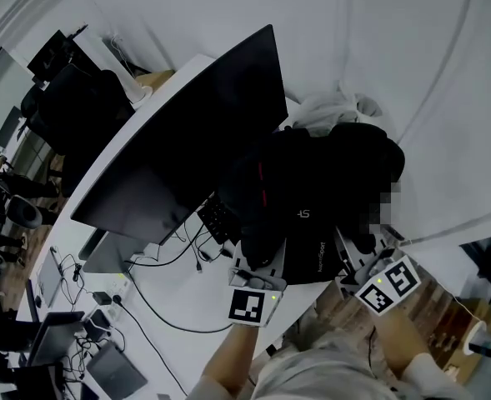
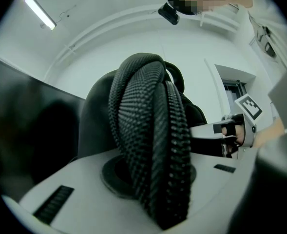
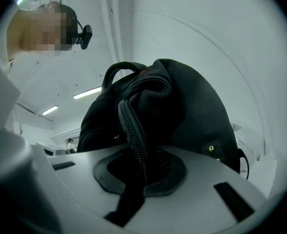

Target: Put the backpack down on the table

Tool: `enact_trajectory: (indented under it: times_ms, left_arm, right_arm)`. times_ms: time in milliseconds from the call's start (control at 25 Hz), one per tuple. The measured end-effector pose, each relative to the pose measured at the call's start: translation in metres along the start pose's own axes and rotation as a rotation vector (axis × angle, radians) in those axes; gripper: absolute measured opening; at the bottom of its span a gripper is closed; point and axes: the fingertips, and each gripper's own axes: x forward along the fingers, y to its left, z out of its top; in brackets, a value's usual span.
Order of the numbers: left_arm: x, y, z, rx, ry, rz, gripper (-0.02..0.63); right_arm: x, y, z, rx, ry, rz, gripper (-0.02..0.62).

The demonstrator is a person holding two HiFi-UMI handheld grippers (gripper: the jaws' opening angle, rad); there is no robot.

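Black fabric backpack [image 1: 312, 198] held at the white table's [image 1: 170, 307] near edge, beside a large dark monitor [image 1: 187, 148]. The left gripper [image 2: 150, 179] is clamped on its thick mesh strap [image 2: 148, 111], and the right gripper [image 3: 141, 172] is pinching fabric along the zipper [image 3: 133, 126].

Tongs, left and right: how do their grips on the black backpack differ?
The left tongs clamp a thick, mesh-padded strap; the right tongs clamp a thinner fold of fabric along a zipper. The strap fills the left tongs' view; the right tongs' view shows the bag's rounded body. Shared: both are shut on the same black backpack, side by side at its near edge.
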Motion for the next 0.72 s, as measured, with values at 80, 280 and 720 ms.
enact_trajectory:
  times_ms: [80,280,720]
  left_arm:
    - [0.002,0.001,-0.007,0.018,0.008,0.012,0.049]
    - [0.006,0.004,-0.017,0.040,0.003,0.024,0.052]
    - [0.001,0.006,-0.029,0.067,-0.029,0.025,0.054]
  right_arm:
    - [0.001,-0.002,-0.004,-0.019,-0.009,-0.012,0.037]
    - [0.002,-0.008,-0.012,-0.038,-0.035,-0.019,0.043]
    - [-0.001,-0.010,-0.024,-0.151,-0.124,-0.057,0.072]
